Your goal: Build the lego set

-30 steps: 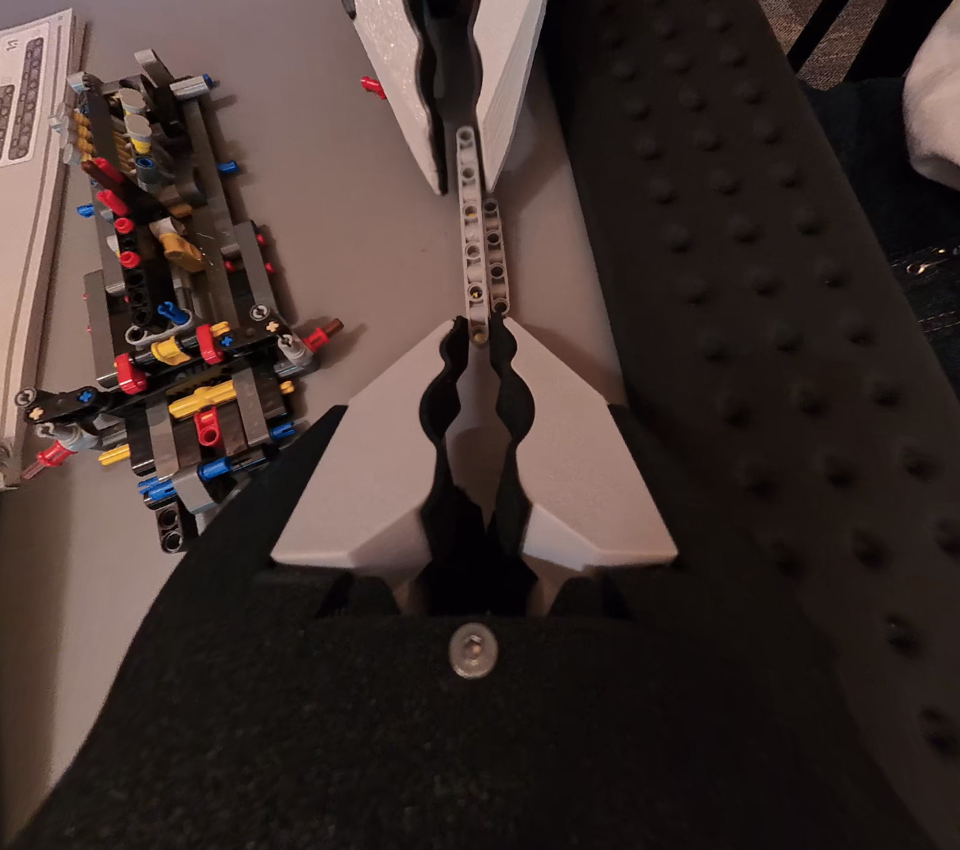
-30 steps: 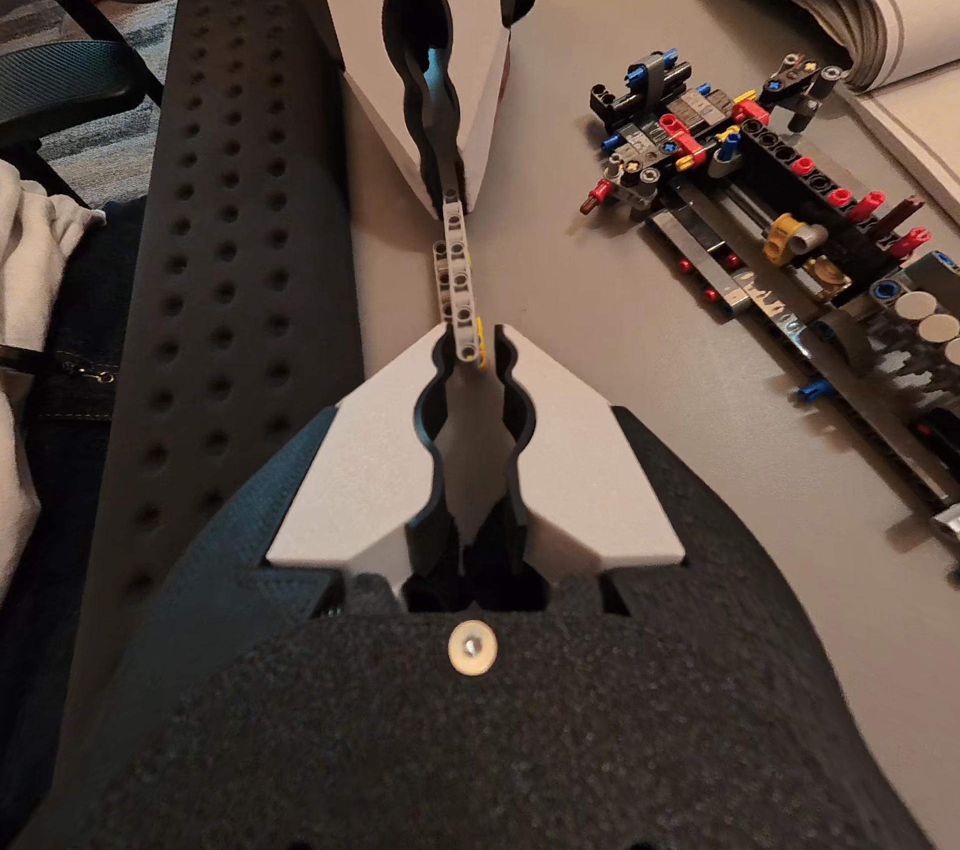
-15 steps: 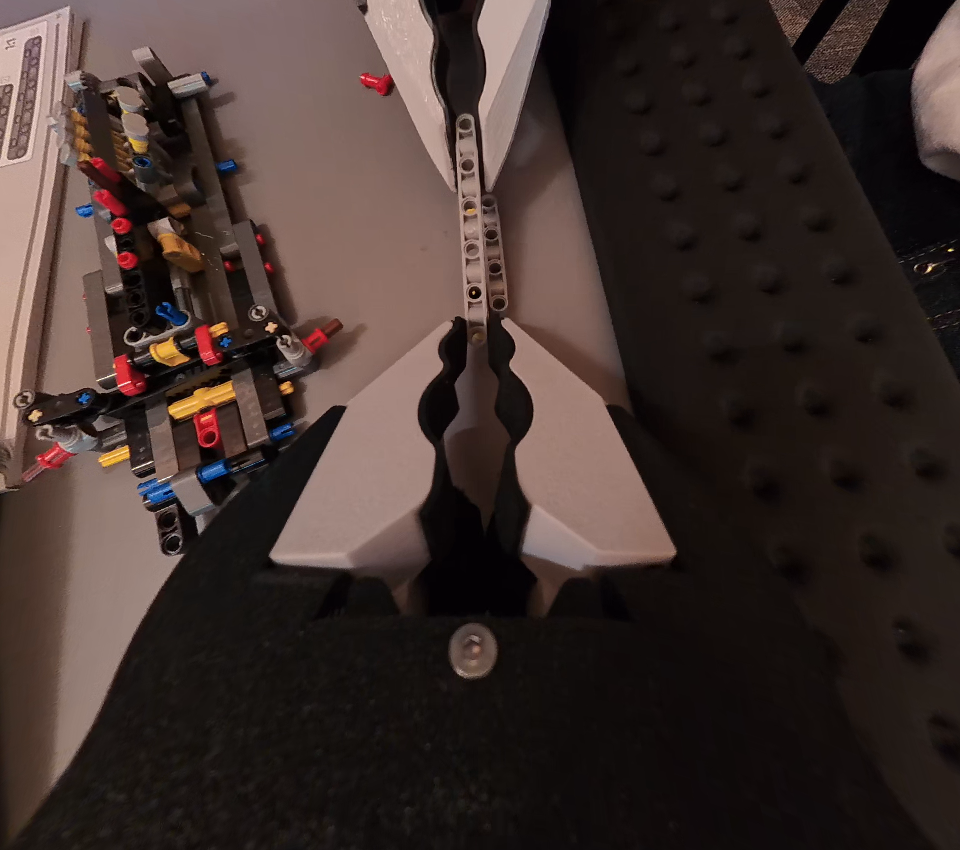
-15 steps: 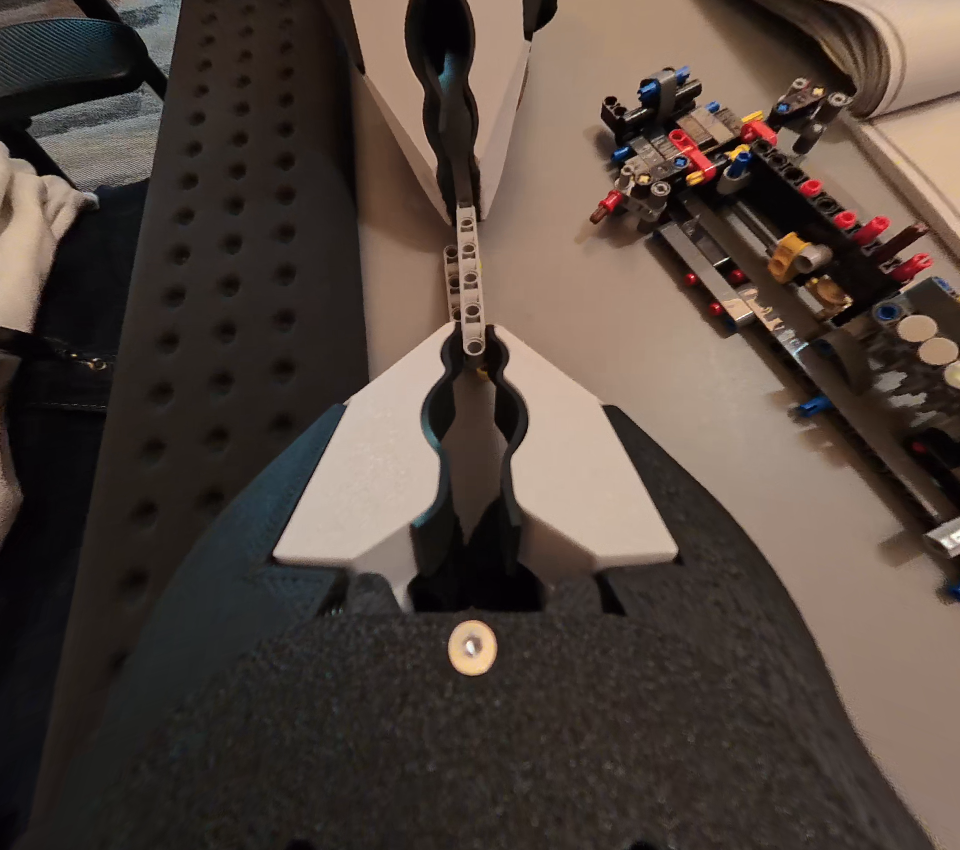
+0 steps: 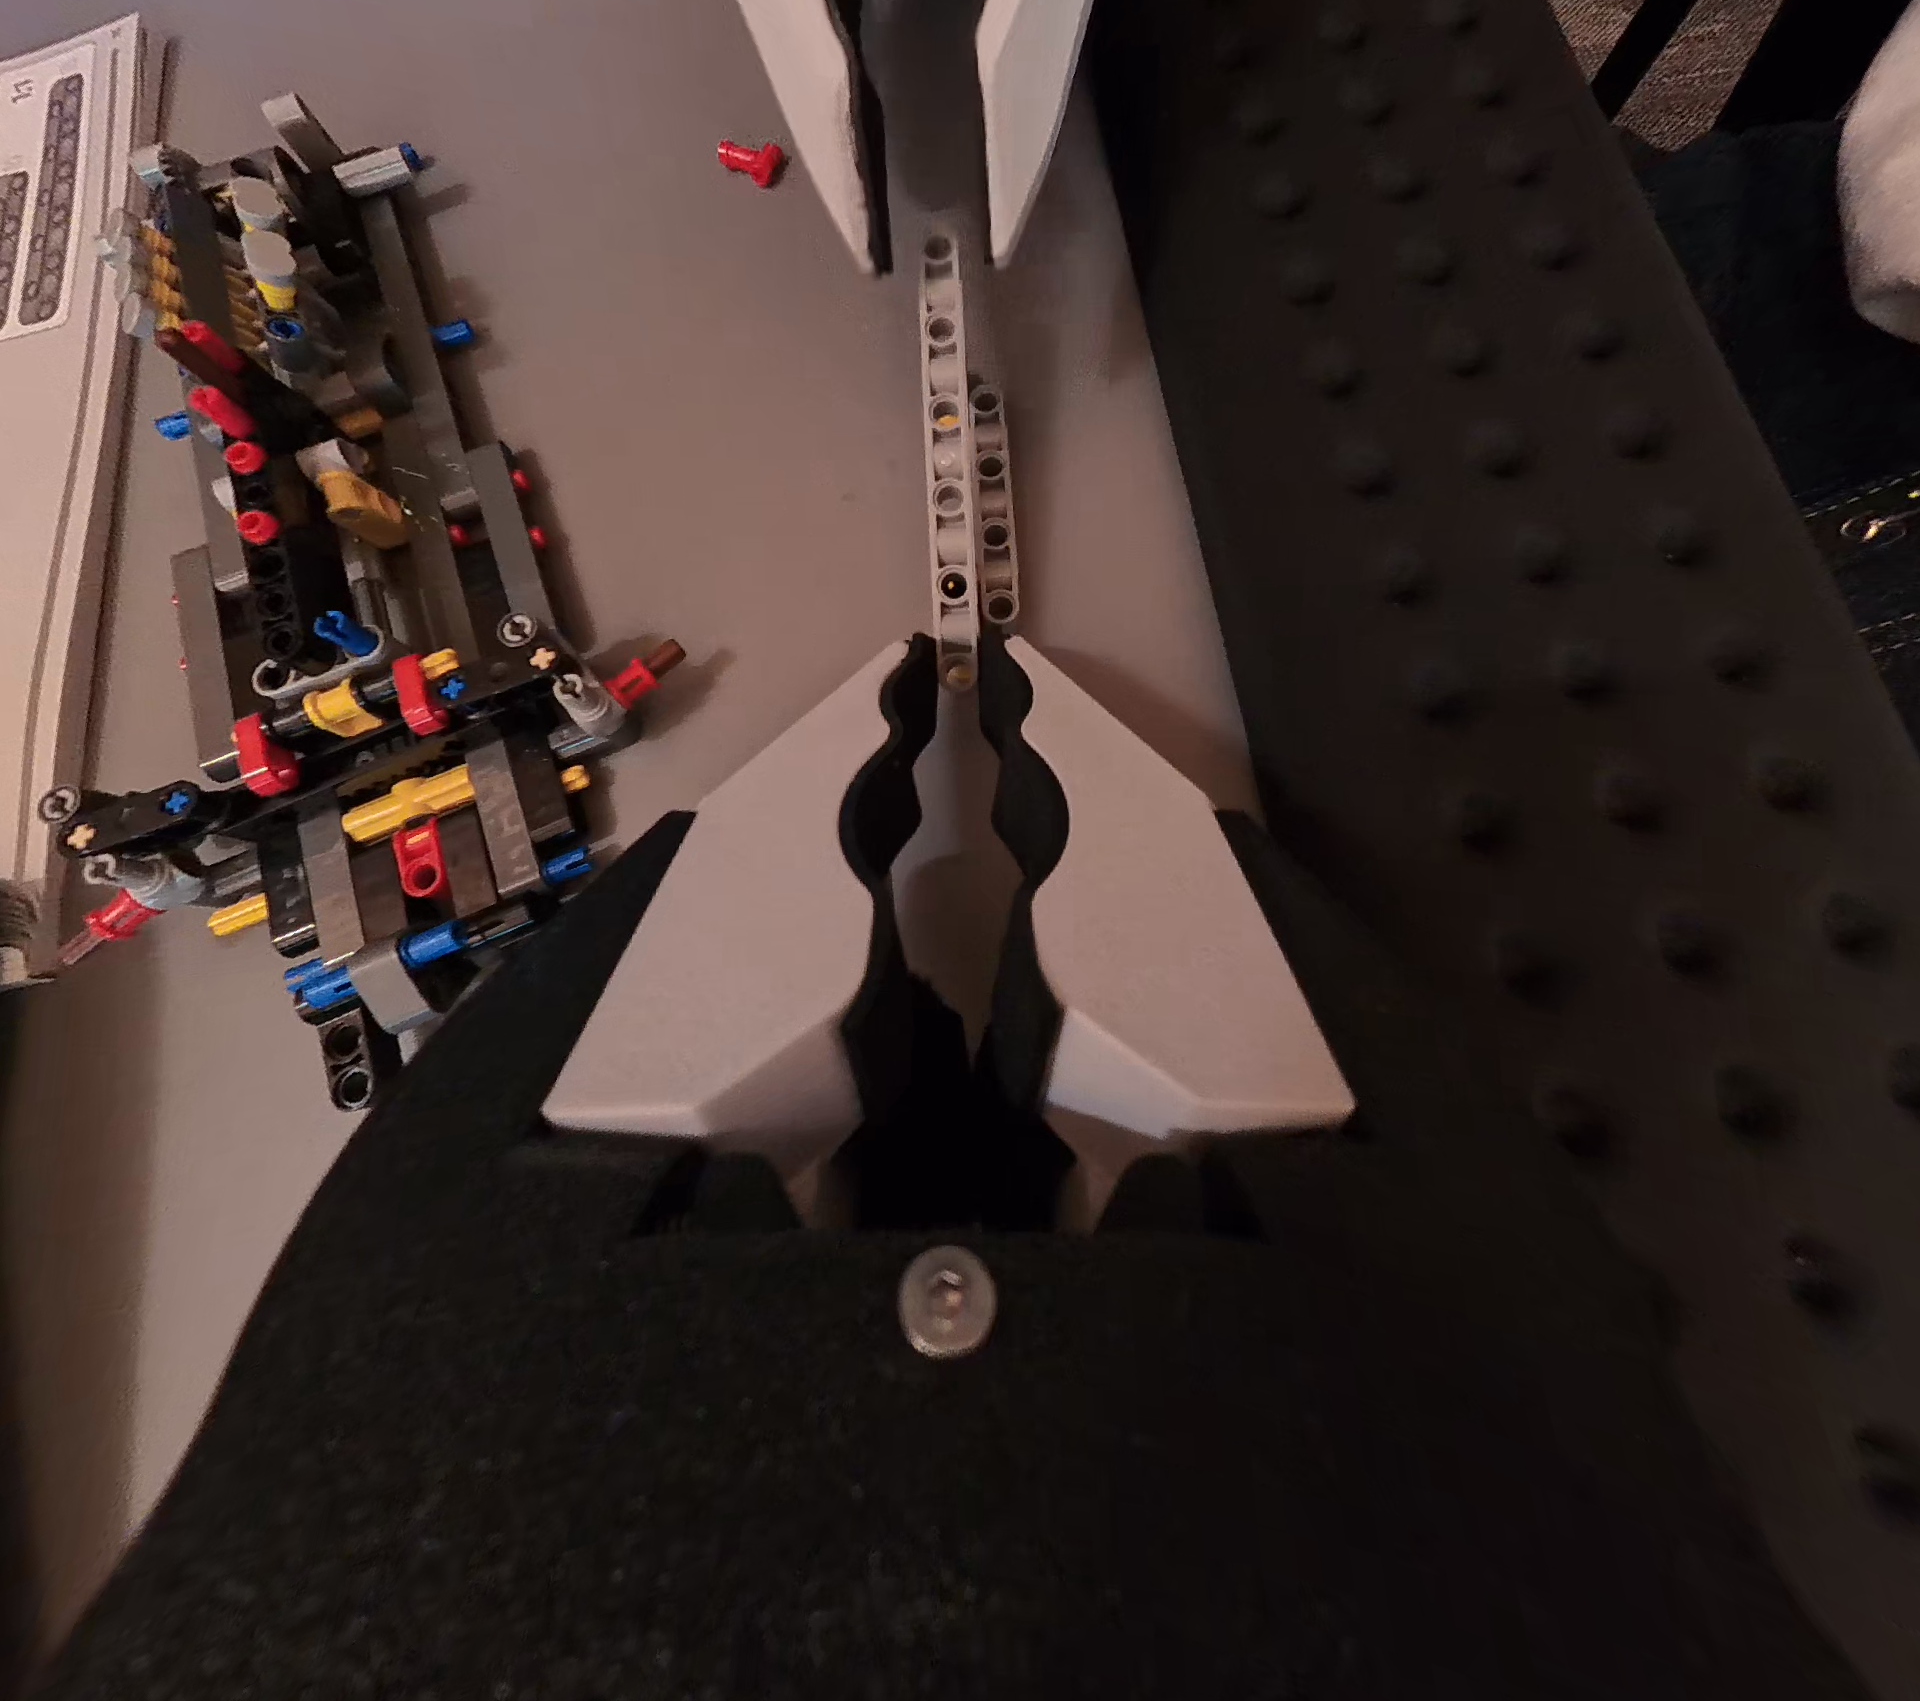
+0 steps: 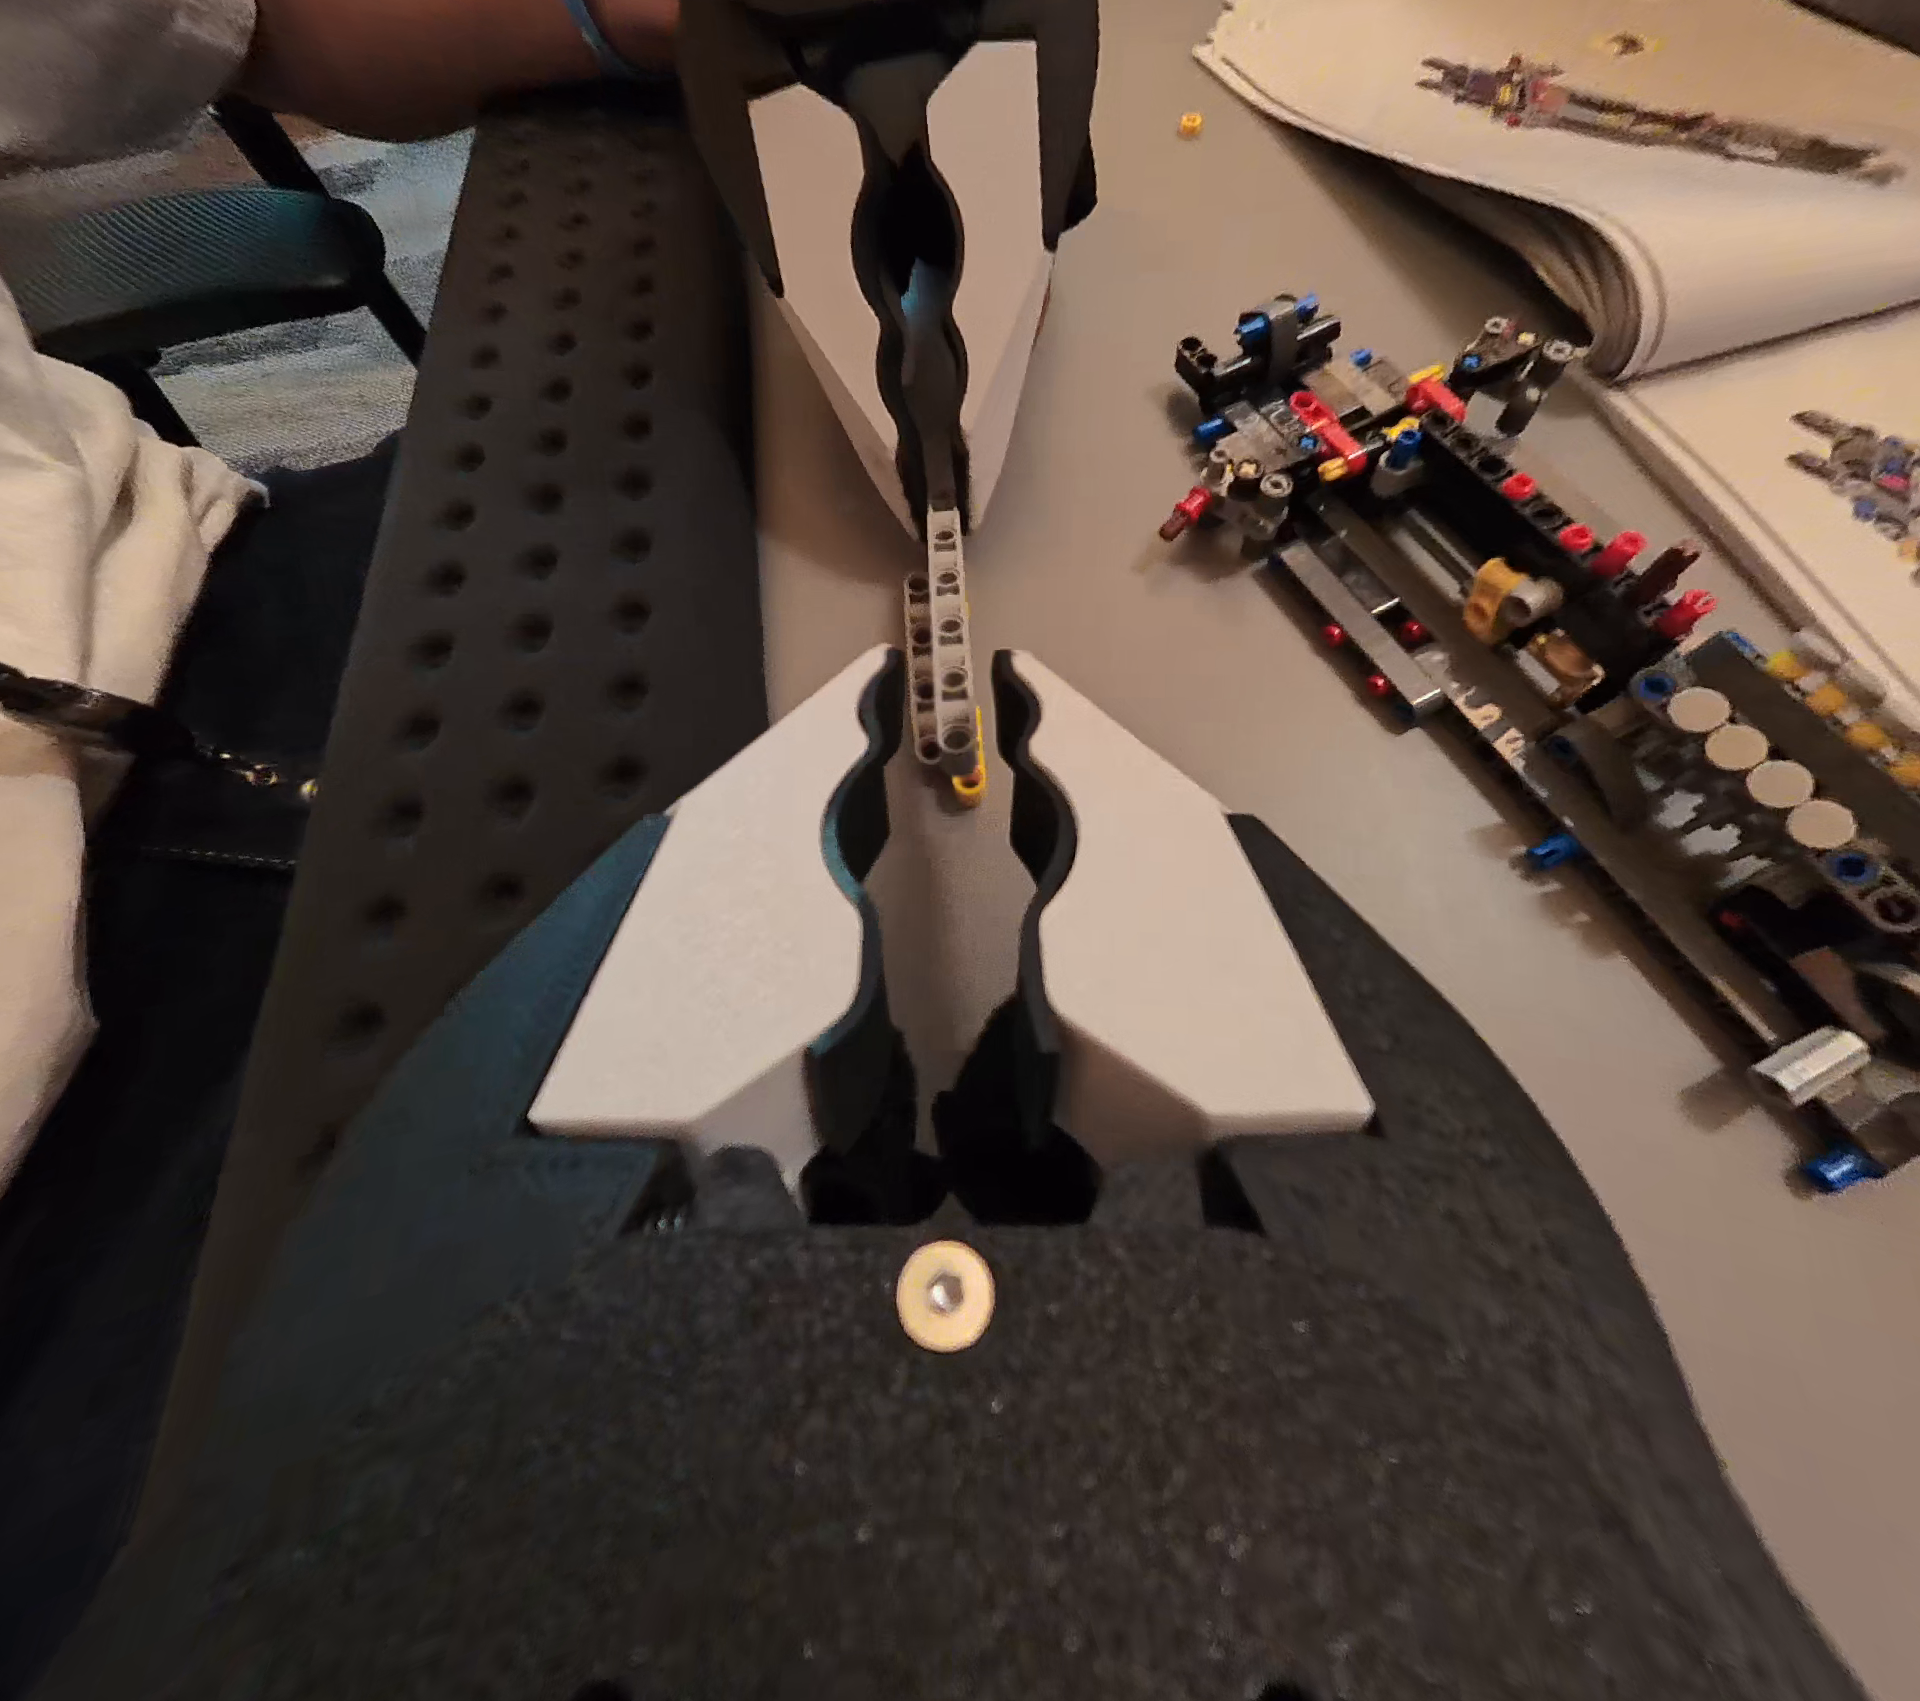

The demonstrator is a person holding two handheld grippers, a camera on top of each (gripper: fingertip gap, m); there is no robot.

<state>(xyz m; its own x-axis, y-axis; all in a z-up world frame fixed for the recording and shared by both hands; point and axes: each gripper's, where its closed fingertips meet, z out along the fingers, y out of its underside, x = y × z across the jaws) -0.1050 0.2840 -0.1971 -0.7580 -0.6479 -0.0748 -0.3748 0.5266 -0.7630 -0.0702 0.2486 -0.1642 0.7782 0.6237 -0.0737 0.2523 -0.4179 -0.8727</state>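
Left wrist view, left to right: an instruction booklet [image 5: 62, 363] lies at the table's [image 5: 623, 93] left edge. Just beside it sits the partly built lego model [image 5: 343, 612]. A loose red pin [image 5: 750, 161] lies farther off. At centre, the left gripper [image 5: 958, 664] is narrowed and pinches the near end of a light grey beam assembly [image 5: 961, 467], held above the table. A black perforated panel [image 5: 1558, 612] runs along the right.

Right wrist view: the right gripper [image 6: 943, 695] stands parted, its fingers either side of the beam assembly without touching it. The model lies to the right.
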